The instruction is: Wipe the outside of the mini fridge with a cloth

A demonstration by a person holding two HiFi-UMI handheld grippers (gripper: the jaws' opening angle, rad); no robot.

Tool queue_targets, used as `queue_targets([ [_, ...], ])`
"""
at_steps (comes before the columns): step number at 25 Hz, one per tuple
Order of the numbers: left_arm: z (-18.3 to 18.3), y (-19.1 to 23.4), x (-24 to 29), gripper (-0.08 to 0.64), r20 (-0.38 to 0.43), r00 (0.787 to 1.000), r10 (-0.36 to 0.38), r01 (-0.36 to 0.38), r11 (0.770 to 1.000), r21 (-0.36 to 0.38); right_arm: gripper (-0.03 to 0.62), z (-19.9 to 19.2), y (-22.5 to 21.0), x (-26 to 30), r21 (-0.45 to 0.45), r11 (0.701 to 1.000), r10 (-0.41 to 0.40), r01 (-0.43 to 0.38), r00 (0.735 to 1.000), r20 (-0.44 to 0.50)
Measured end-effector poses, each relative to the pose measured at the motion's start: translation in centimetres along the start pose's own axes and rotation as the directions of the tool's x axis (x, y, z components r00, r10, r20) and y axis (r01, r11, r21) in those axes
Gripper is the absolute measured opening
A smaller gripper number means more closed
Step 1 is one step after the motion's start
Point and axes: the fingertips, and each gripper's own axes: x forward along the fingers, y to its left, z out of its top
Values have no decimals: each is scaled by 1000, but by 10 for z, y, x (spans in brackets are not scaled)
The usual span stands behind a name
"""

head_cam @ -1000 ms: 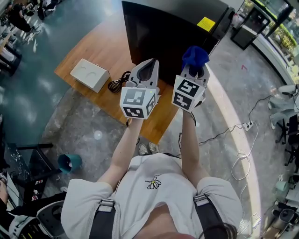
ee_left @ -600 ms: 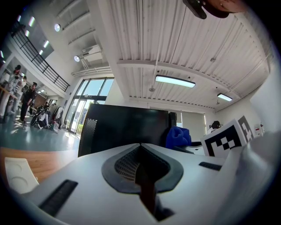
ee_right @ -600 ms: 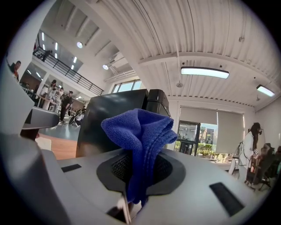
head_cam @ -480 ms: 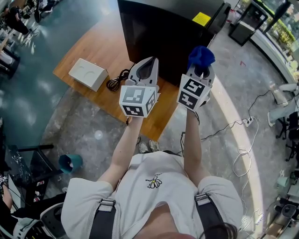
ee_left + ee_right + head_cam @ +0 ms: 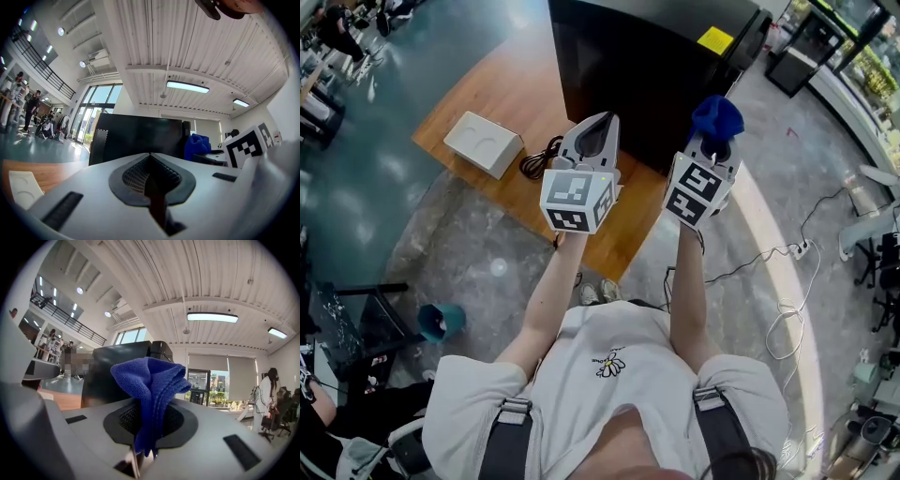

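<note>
Blue microfibre cloth (image 5: 717, 116), bunched into loose folds, pinched in the right gripper (image 5: 711, 142). Jaws closed tight on the lower folds, as seen in the right gripper view. Most of the cloth standing up above the jaw tips, one short end hanging down between them. Held in the air before the black box-shaped mini fridge (image 5: 642, 66), near its right front corner in the head view. Touching or just apart: not possible to tell. Behind the cloth in the right gripper view, the dark upright front of the fridge.

Left gripper (image 5: 592, 127) just beside the right one, raised to about the same height and pointing at the fridge front. Jaws fully together, nothing between them. Fridge ahead in its own view, not touched.

Fridge standing on a light brown wooden platform (image 5: 502, 98), with a small yellow sticker (image 5: 715, 40) on its top. On the same platform, to the left, a flat white box (image 5: 483, 143), and a coiled black cable (image 5: 541, 159) between box and fridge.

Compared with one second ago: right gripper and cloth shifted to the right along the fridge, closer to its right corner. Grip on the cloth unchanged. Left gripper almost in the same place, closed as before.
</note>
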Motion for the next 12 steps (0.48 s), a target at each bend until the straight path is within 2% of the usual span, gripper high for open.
queue_targets([
  [5, 3, 25, -7, 5, 9, 999, 39, -39, 999, 1, 72, 23, 55, -2, -8, 991, 132, -132, 989, 70],
  [8, 2, 43, -11, 5, 20, 998, 60, -60, 998, -10, 72, 31, 103, 3, -39, 969, 248, -246, 964, 95],
  [12, 3, 71, -16, 5, 21, 994, 108, -108, 994, -1, 72, 28, 159, 21, -32, 933, 359, -357, 931, 73],
])
